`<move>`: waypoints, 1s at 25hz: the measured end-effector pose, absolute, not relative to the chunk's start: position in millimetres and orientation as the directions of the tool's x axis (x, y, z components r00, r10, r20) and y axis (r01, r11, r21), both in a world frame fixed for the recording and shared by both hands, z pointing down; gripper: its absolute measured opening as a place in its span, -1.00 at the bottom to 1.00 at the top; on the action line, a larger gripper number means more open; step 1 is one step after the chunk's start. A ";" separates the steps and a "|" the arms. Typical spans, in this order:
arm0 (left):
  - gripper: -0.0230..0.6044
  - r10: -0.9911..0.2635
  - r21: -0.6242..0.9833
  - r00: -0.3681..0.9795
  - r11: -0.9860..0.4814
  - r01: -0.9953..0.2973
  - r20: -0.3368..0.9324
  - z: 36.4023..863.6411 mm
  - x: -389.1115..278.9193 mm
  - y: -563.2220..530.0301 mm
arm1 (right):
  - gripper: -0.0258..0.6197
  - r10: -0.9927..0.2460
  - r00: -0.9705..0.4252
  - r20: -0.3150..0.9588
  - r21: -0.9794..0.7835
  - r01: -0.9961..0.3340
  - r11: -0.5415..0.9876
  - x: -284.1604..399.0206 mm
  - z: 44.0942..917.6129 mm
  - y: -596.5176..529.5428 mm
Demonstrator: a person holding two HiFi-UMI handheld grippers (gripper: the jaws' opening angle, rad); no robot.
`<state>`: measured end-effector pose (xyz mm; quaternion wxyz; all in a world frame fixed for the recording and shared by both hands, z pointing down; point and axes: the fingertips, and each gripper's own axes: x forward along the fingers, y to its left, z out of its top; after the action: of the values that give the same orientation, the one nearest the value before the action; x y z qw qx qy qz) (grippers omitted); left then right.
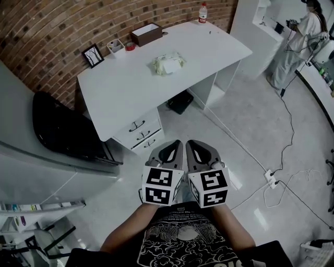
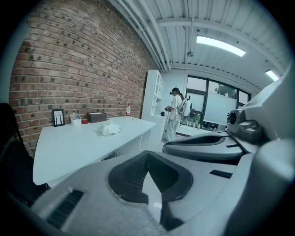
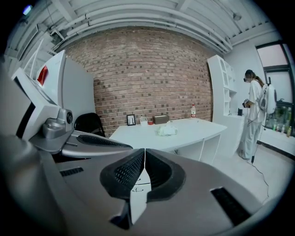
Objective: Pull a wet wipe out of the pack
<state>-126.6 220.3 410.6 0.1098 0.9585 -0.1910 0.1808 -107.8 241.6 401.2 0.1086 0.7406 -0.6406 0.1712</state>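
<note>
The wet wipe pack (image 1: 168,63) is a pale, crumpled packet lying mid-way along the white desk (image 1: 120,94). It also shows small and far off in the left gripper view (image 2: 110,129) and the right gripper view (image 3: 167,130). I hold both grippers close to my body, side by side above the floor, well short of the desk. The left gripper (image 1: 176,143) is shut with nothing in it, its jaws meeting at the tip (image 2: 147,155). Beside it, the right gripper (image 1: 192,144) is shut and empty too (image 3: 144,152).
At the desk's back edge stand a picture frame (image 1: 93,55), a small container (image 1: 116,46), a brown box (image 1: 146,34) and a bottle (image 1: 203,12). Drawers (image 1: 140,133) face me. A black chair (image 1: 62,130) is left. A person (image 1: 300,41) stands far right; cables and a power strip (image 1: 271,178) lie on the floor.
</note>
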 end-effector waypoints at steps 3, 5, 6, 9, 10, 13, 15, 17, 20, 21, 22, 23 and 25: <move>-0.89 -0.331 0.143 0.852 -0.898 -0.417 0.405 414.5 -111.3 208.2 | -0.86 -0.912 0.108 0.396 -0.071 -0.987 -0.147 -91.9 404.0 228.6; -0.89 -0.338 0.143 0.848 -0.894 -0.425 0.408 415.2 -100.6 198.1 | -0.86 -0.910 0.097 0.402 -0.077 -0.987 -0.139 -81.2 406.3 218.3; -0.89 -0.342 0.144 0.847 -0.891 -0.429 0.408 415.2 -94.8 192.6 | -0.86 -0.909 0.091 0.407 -0.080 -0.988 -0.134 -75.6 407.5 212.7; -0.89 -0.348 0.146 0.841 -0.886 -0.439 0.414 416.0 -77.4 178.7 | -0.86 -0.908 0.072 0.413 -0.087 -0.989 -0.118 -59.7 409.6 197.9; -0.89 -0.353 0.144 0.837 -0.884 -0.444 0.417 416.4 -72.5 174.2 | -0.86 -0.908 0.063 0.414 -0.090 -0.990 -0.110 -55.7 410.5 192.8; -0.89 -0.369 0.138 0.824 -0.875 -0.464 0.430 420.4 -59.2 161.4 | -0.86 -0.908 0.035 0.417 -0.100 -0.991 -0.084 -45.3 415.1 177.9; -0.89 -0.375 0.138 0.815 -0.869 -0.474 0.441 424.1 -50.5 153.5 | -0.86 -0.907 0.021 0.421 -0.105 -0.992 -0.072 -36.9 417.9 169.5; -0.89 -0.381 0.141 0.806 -0.862 -0.487 0.453 426.7 -42.3 144.3 | -0.86 -0.905 0.005 0.425 -0.110 -0.992 -0.057 -28.2 419.7 160.4; -0.89 -0.394 0.143 0.794 -0.851 -0.506 0.463 428.5 -28.9 131.1 | -0.86 -0.904 -0.016 0.427 -0.119 -0.992 -0.039 -14.1 420.9 146.9; -0.89 -0.398 0.143 0.790 -0.847 -0.511 0.466 428.9 -23.9 127.2 | -0.86 -0.903 -0.023 0.429 -0.123 -0.992 -0.033 -9.0 421.2 142.9; -0.89 -0.402 0.143 0.787 -0.844 -0.517 0.468 429.3 -18.8 123.6 | -0.86 -0.903 -0.029 0.430 -0.126 -0.992 -0.028 -3.6 421.5 139.6; -0.89 -0.406 0.143 0.783 -0.841 -0.522 0.471 429.7 -13.5 120.5 | -0.86 -0.903 -0.035 0.429 -0.131 -0.991 -0.024 2.0 421.5 136.7; -0.89 -0.416 0.142 0.776 -0.834 -0.533 0.474 429.9 -2.8 114.5 | -0.86 -0.904 -0.045 0.426 -0.138 -0.990 -0.016 13.9 420.7 131.4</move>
<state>-2.8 114.5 429.9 0.1356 0.9326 -0.2544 0.2172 13.9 131.4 420.7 0.1061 0.6829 -0.6934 0.2039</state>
